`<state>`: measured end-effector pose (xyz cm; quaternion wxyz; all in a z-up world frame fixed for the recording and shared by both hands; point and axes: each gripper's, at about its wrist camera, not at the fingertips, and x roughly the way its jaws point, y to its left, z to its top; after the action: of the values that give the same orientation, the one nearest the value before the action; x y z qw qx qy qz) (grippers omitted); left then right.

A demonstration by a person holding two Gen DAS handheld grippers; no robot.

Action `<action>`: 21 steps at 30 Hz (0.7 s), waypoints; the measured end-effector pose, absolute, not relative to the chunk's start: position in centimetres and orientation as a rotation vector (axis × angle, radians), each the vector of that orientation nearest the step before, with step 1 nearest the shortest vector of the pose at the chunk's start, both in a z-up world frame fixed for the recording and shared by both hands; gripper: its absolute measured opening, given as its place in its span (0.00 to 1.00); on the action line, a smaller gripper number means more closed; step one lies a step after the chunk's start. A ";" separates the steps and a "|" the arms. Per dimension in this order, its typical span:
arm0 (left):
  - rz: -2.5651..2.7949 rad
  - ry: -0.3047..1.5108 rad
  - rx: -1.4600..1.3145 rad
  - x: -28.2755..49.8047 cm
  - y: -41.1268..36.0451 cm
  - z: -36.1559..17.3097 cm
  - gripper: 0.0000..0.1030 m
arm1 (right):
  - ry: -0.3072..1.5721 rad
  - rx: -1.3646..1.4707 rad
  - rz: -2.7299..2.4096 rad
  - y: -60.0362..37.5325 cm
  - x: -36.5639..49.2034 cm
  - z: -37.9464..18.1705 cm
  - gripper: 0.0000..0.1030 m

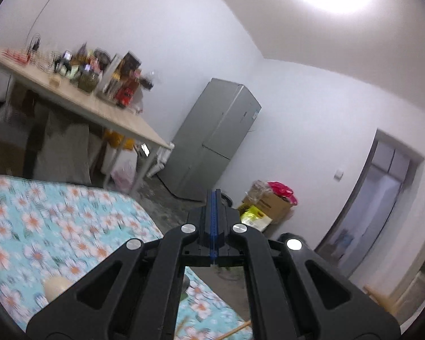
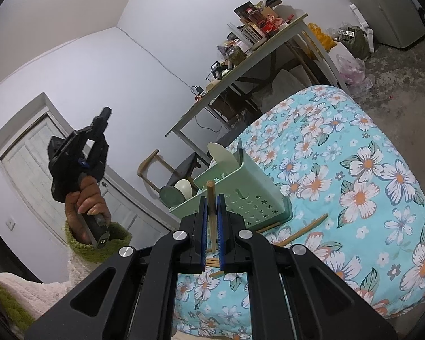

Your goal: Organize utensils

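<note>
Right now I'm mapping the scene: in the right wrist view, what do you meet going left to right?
Door → left claw → held chopstick → green caddy → floral cloth

No legible text, label or number on anything.
</note>
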<state>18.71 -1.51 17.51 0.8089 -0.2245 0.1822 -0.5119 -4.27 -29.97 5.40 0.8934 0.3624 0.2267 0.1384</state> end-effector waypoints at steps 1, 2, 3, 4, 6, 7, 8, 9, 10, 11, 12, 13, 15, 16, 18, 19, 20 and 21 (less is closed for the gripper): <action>-1.096 0.406 -0.492 19.0 -1.6 17.0 0.00 | 0.471 0.754 0.287 -30.0 -4.2 5.3 0.06; -1.096 0.426 -0.502 19.3 -1.6 16.5 0.00 | 0.472 0.757 0.286 -30.1 -4.2 5.2 0.06; -1.094 0.441 -0.505 19.5 -1.6 16.1 0.00 | 0.473 0.762 0.287 -30.2 -4.2 5.0 0.06; -1.089 0.452 -0.504 19.6 -1.6 15.8 0.00 | 0.474 0.765 0.287 -30.2 -4.2 4.9 0.06; -1.085 0.475 -0.493 19.9 -1.8 15.5 0.00 | 0.474 0.769 0.288 -30.3 -4.2 4.9 0.06; -1.085 0.484 -0.484 19.8 -1.8 15.1 0.00 | 0.473 0.771 0.290 -30.3 -4.3 4.9 0.06; -1.090 0.497 -0.466 19.6 -2.0 14.8 0.00 | 0.469 0.772 0.293 -30.3 -4.4 5.0 0.06; -1.095 0.506 -0.448 19.6 -2.3 14.8 0.00 | 0.465 0.772 0.296 -30.5 -4.6 5.2 0.06; -1.100 0.516 -0.422 19.3 -2.5 14.6 0.00 | 0.459 0.773 0.301 -30.6 -4.8 5.3 0.06; -1.105 0.527 -0.389 18.8 -2.8 14.3 0.00 | 0.452 0.774 0.308 -30.7 -5.2 5.5 0.06; -1.112 0.535 -0.363 18.4 -3.0 14.0 0.00 | 0.442 0.773 0.310 -30.9 -5.7 5.8 0.06; -1.120 0.545 -0.333 18.1 -3.3 13.6 0.00 | 0.435 0.770 0.308 -31.1 -6.2 6.1 0.06; -1.128 0.567 -0.252 17.0 -4.1 12.7 0.00 | 0.423 0.773 0.300 -31.8 -7.4 6.6 0.06; -1.131 0.575 -0.213 16.4 -4.4 12.3 0.00 | 0.419 0.774 0.295 -32.1 -7.8 6.8 0.06; -1.131 0.588 -0.144 15.4 -5.0 11.2 0.00 | 0.406 0.768 0.268 -32.9 -9.1 7.4 0.06; -1.136 0.599 -0.114 14.9 -5.3 10.6 0.00 | 0.399 0.761 0.249 -33.3 -9.7 7.8 0.06; -1.139 0.609 -0.099 14.6 -5.4 10.1 0.00 | 0.391 0.747 0.219 -33.8 -10.5 8.2 0.06; -1.148 0.632 -0.080 14.3 -5.8 9.2 0.00 | 0.384 0.734 0.194 -34.1 -11.0 8.6 0.06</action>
<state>14.27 -5.82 9.18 0.7921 -0.0373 0.2939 -0.5338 -11.01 -34.15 8.57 0.9109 0.3559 0.1864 0.0943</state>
